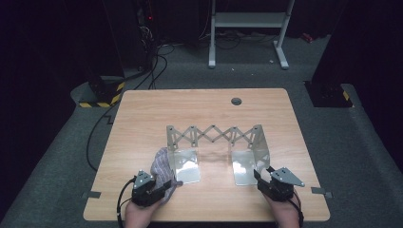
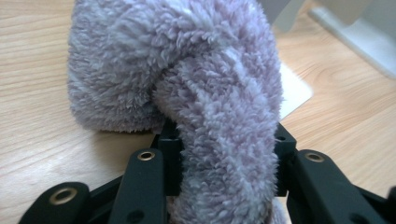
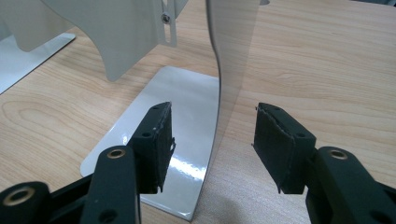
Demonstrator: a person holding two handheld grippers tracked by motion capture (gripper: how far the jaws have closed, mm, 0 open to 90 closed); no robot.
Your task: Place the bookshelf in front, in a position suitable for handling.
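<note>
Your left gripper point(image 2: 219, 163) is clamped on a fold of the fluffy lilac cloth point(image 1: 163, 167) at seven o'clock; soft and light, it will sag, so keep hold of that bunched fold. Right gripper point(image 3: 212, 140), gaping, straddles the stiff, slippery metal rack point(image 1: 215, 142) upright at five o'clock
</note>
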